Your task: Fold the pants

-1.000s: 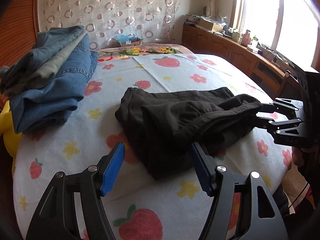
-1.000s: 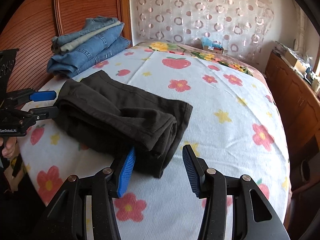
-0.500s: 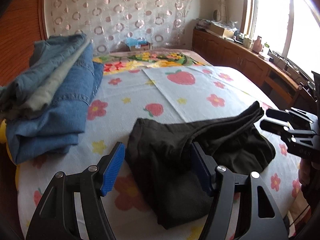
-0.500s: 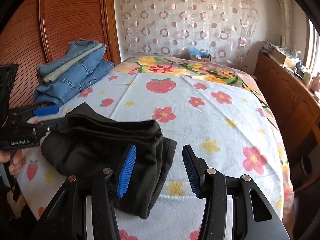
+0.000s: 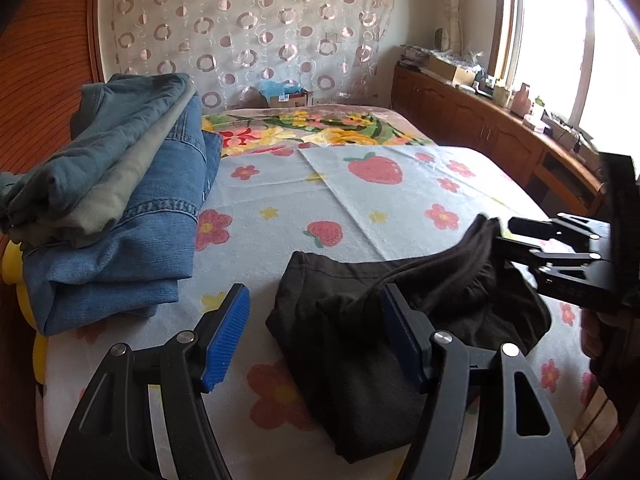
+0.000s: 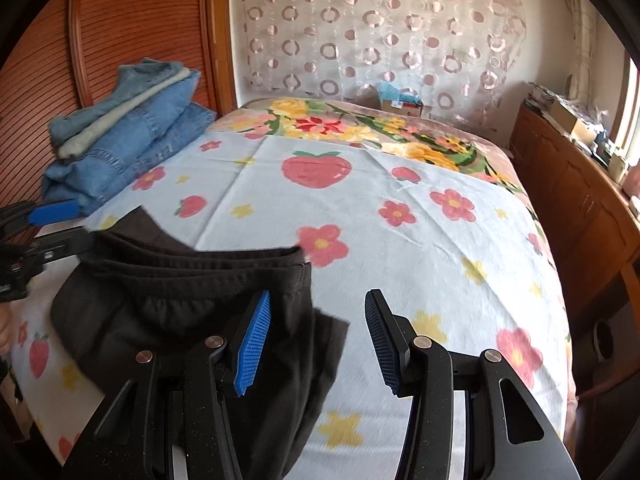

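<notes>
Black pants (image 5: 400,320), folded into a thick bundle, lie on the bed (image 5: 360,200) directly ahead of and partly beneath both grippers. The left gripper (image 5: 316,336) has its jaws apart with nothing pressed between the blue pads; the bundle's near fold sits against its right-hand finger. The right gripper (image 6: 316,340), likewise parted and gripping nothing, hovers over the bundle's right edge, its left-hand pad above the cloth. Compared with a second earlier, the pants have been drawn toward the near edge of the bed and gathered more compactly, and the upper layer now bunches up where the right gripper meets it in the left view. A stack of folded jeans (image 5: 120,216) lies beyond the left gripper, to its left. The fold appears largely complete; squaring or transfer to the stack probably remains.
</notes>
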{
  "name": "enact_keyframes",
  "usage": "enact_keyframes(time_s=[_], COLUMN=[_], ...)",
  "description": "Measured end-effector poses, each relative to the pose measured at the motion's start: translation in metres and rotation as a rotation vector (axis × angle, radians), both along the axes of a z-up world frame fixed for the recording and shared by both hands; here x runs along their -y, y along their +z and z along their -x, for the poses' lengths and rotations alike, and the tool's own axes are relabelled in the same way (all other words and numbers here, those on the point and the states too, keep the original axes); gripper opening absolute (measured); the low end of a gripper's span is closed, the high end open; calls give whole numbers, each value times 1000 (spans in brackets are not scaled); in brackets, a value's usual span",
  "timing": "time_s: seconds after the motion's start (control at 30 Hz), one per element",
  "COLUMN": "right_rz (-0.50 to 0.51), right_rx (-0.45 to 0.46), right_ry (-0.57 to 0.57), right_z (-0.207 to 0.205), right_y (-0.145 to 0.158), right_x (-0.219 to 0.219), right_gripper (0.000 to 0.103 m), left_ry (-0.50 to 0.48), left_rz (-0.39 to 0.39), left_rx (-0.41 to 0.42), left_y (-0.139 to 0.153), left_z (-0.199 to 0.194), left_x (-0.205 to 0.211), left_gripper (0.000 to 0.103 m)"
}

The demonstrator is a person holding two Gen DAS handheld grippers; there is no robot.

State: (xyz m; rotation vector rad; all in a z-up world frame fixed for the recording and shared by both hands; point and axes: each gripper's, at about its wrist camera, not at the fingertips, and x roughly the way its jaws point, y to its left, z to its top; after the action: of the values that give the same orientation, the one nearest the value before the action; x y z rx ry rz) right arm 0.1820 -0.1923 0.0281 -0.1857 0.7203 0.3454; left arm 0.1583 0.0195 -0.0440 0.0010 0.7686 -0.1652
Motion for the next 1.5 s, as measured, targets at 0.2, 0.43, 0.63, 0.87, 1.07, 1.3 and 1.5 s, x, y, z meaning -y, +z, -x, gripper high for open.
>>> enact_keyframes(time_s=[0.2,0.43,0.63,0.87,1.07,1.3,1.5], right_rz=[-1,-10,-66,-101,-122,-114,-92], right_rx=[-9,4,6,-33,-58,-81,-102], right_ry=[-28,-42,-10,33,82,109,129], right_z=[-5,2,25,55,84,98,93], right_y=[-5,-2,2,-7,-12,-15,-19], right_x=[6,10,18,28,40,45,42], right_gripper=[50,50,50,50,48,30,13], left_ry=[-19,-41,-3,18,9,-25,-28], left_rz=[38,19,-29,-38,-10,1,-12], left_rx=[32,1,-69,-99,-82,-74,-81], left_y=[12,2,-24,-35,-28,-27,-33], left_z=[9,5,-14,-24,-7,27,42], left_x=[-3,5,6,2,-2,-2,-3], left_gripper=[74,75,75,75,75,75,75])
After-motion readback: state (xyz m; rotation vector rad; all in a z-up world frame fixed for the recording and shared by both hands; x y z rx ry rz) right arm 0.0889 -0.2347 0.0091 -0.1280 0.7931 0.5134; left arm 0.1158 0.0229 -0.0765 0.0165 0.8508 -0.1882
